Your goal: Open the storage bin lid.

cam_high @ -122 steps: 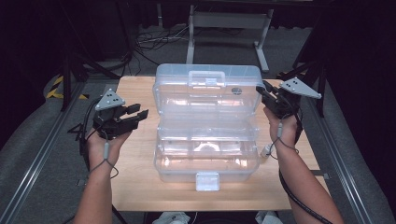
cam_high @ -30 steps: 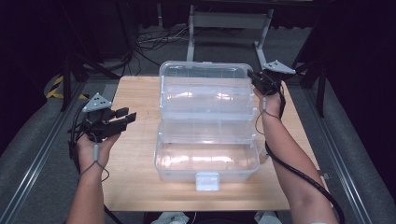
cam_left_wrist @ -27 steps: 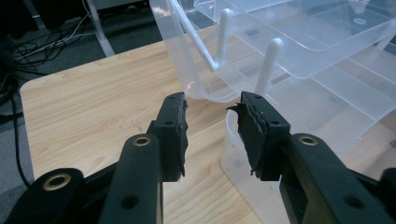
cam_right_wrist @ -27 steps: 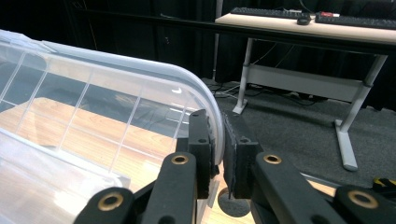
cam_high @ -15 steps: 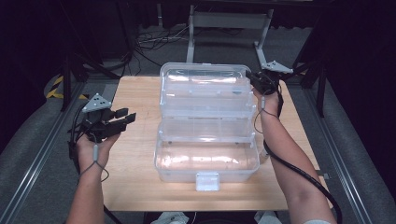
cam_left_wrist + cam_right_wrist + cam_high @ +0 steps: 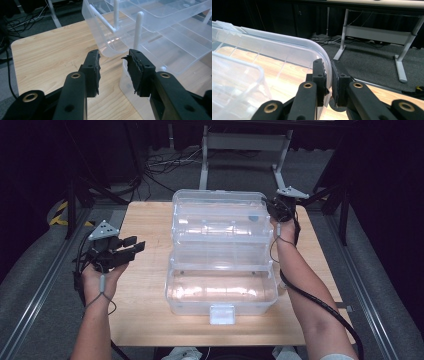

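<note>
A clear plastic tiered box stands open on the wooden table, its trays fanned out and its lid at the far end. My right gripper is at the lid's far right corner. In the right gripper view its jaws are shut on the lid's curved rim. My left gripper hovers left of the box, open and holding nothing. In the left gripper view its jaws point at the trays and a white hinge arm.
The box's white latch faces the table's near edge. Bare wood lies left and right of the box. Beyond the table are a grey metal frame and floor cables. Yellow-black tape marks the floor at left.
Since the earliest frame my left gripper has drawn left, away from the box, and my right gripper has gone back to the lid's far right corner. Over the last second hardly anything moved.
</note>
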`<act>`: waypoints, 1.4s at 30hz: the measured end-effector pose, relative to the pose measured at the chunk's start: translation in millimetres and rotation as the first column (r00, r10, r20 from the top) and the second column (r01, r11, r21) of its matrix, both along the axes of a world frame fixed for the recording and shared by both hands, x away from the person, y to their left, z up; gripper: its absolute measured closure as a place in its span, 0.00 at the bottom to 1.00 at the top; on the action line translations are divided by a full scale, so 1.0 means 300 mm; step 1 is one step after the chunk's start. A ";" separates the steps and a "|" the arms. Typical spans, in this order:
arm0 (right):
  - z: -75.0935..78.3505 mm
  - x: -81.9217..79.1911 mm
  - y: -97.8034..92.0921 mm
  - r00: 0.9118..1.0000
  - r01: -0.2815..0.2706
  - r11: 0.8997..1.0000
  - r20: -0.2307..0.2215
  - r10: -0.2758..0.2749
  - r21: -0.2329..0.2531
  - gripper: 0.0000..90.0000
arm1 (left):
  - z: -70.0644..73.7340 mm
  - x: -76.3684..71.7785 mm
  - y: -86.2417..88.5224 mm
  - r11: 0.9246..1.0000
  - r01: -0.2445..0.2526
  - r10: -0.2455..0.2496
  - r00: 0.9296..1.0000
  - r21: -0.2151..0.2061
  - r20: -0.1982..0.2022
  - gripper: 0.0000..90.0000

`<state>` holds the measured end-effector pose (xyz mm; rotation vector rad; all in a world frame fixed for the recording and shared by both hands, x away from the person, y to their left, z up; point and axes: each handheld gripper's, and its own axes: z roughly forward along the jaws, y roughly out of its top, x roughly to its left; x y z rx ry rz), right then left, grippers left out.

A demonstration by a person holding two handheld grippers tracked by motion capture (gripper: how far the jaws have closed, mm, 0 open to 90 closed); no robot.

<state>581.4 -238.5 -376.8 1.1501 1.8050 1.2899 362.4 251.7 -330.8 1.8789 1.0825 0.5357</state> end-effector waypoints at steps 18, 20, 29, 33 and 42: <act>-0.047 0.040 0.007 0.997 0.013 1.000 -0.070 -0.014 -0.016 0.92 | -0.004 0.000 0.013 1.000 -0.003 0.003 1.000 -0.005 -0.005 0.69; -0.055 0.046 0.009 0.997 0.015 1.000 -0.075 -0.017 -0.026 0.92 | -0.004 0.000 0.015 1.000 -0.004 0.004 1.000 -0.005 -0.007 0.69; -0.081 0.064 0.013 0.994 0.018 0.999 -0.110 -0.022 -0.036 0.92 | -0.007 0.002 0.022 1.000 -0.006 0.006 1.000 -0.009 -0.012 0.69; -0.090 0.068 0.013 0.993 0.020 0.999 -0.119 -0.025 -0.040 0.92 | -0.006 0.001 0.025 1.000 -0.006 0.006 1.000 -0.008 -0.010 0.69; -0.091 0.075 0.007 0.992 0.000 1.000 -0.127 -0.004 -0.030 0.89 | -0.008 0.005 0.023 1.000 -0.004 0.004 1.000 -0.008 -0.017 0.68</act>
